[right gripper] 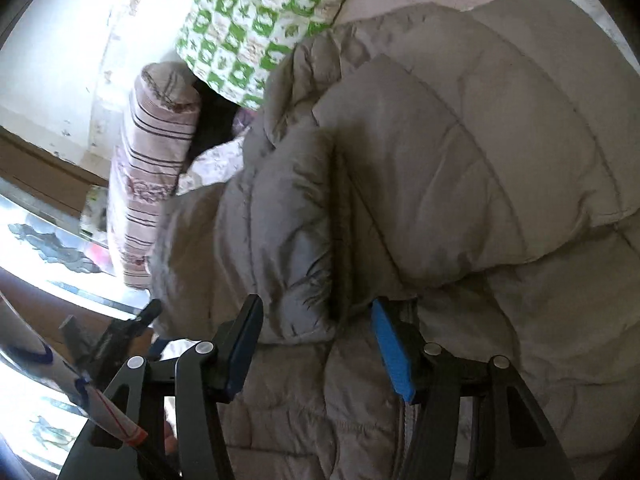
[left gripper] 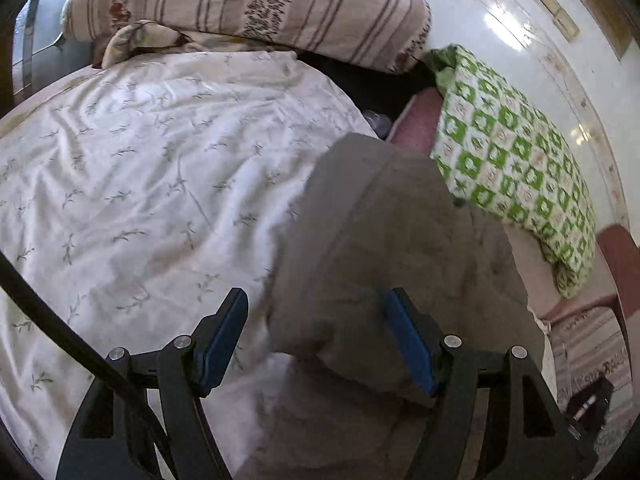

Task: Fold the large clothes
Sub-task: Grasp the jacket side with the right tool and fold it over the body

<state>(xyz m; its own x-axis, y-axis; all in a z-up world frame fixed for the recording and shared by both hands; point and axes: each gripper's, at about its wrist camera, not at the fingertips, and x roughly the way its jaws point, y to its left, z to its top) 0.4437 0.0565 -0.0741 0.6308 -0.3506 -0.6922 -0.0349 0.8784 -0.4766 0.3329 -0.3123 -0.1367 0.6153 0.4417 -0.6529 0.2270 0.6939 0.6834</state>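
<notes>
left wrist view, nearest first: the left claw (left gripper: pixel 316 344) stands wide open, its blue pads (left gripper: pixel 408 344) well apart, with a fold of the grey puffer jacket (left gripper: pixel 384 240) lying between them; neither pad visibly presses the fabric, so it has hold of nothing. a black cable (left gripper: pixel 60 332) crosses the lower left corner. the jacket lies on the bed, its left edge over the white leaf-print sheet (left gripper: pixel 140 184) that spreads away to the left. just beyond the jacket on the right lies a green-and-white checked pillow (left gripper: pixel 516 168) on a pink cover (left gripper: pixel 420 120). farthest back, a striped floral pillow (left gripper: pixel 248 4) rests against the head of the bed, beside the white wall (left gripper: pixel 500 12).

right wrist view, nearest first: the right claw (right gripper: pixel 316 344) is likewise open wide, its fingers (right gripper: pixel 390 348) set on either side of a bunched quilted fold of the jacket (right gripper: pixel 440 152), not closed on it. the jacket fills most of this view. beyond it the checked pillow (right gripper: pixel 256 20) and the striped pillow (right gripper: pixel 152 168) lie near the wall.
</notes>
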